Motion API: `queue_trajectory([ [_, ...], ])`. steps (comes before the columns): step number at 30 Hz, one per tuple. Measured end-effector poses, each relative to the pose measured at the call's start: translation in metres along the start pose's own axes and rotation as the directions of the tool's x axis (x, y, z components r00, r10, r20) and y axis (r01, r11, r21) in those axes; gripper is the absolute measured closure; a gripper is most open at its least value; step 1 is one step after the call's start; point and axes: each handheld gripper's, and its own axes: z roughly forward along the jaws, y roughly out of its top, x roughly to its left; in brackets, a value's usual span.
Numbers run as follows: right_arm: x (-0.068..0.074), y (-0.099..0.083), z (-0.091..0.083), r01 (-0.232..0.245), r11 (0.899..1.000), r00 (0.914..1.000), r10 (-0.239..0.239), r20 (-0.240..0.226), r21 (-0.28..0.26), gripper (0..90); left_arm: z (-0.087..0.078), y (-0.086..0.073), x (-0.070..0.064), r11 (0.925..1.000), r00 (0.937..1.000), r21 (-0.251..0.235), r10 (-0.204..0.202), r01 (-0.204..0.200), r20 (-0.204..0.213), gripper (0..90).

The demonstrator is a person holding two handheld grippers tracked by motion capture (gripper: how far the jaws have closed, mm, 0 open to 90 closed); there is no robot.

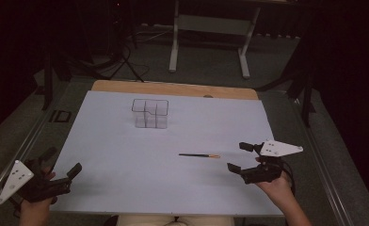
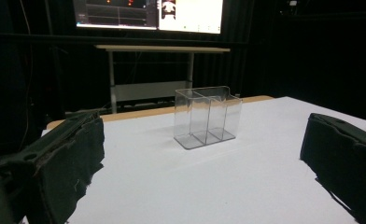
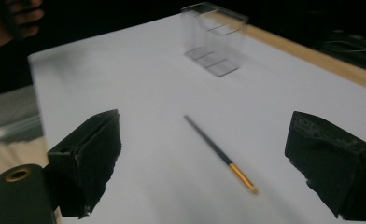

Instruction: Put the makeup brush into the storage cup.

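The right gripper (image 3: 204, 158), jaws spread and holding nothing, is facing the thin paintbrush (image 3: 217, 152) just ahead; light, stiff, likely rolling, best pinched mid-handle.

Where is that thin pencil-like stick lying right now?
In the high view the thin stick lies flat on the white sheet, right of centre, just ahead of the open right gripper and nearer the person than the clear plastic organizer.

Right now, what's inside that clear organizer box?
Nothing: the clear organizer box shows empty compartments through its walls. The pen lies outside on the white tabletop.
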Motion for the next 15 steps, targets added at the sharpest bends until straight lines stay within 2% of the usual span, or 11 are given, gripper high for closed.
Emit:
queue_trajectory([
  [1, 0.000, 0.001, 0.003, 0.009, 1.000, 0.9998, -0.009, -0.017, 0.011, 10.7, 0.000, 0.000, 0.000, 1.0000, 1.0000, -0.002, -0.001, 0.001, 0.000, 0.5],
  [3, 0.000, 0.002, 0.005, 0.024, 1.000, 0.9996, -0.023, -0.017, 0.019, 10.7, 0.000, 0.000, 0.000, 1.0000, 1.0000, -0.003, -0.002, 0.002, 0.000, 0.5],
  [7, -0.002, 0.006, 0.018, 0.040, 0.998, 0.9972, -0.036, -0.066, 0.059, 10.6, 0.000, 0.000, 0.001, 1.0000, 1.0000, -0.003, -0.003, 0.003, 0.002, 0.5],
  [15, -0.003, 0.013, 0.037, 0.095, 0.990, 0.9914, -0.085, -0.100, 0.102, 12.3, -0.001, 0.000, 0.001, 1.0000, 1.0000, -0.006, -0.005, 0.005, 0.007, 0.5],
])
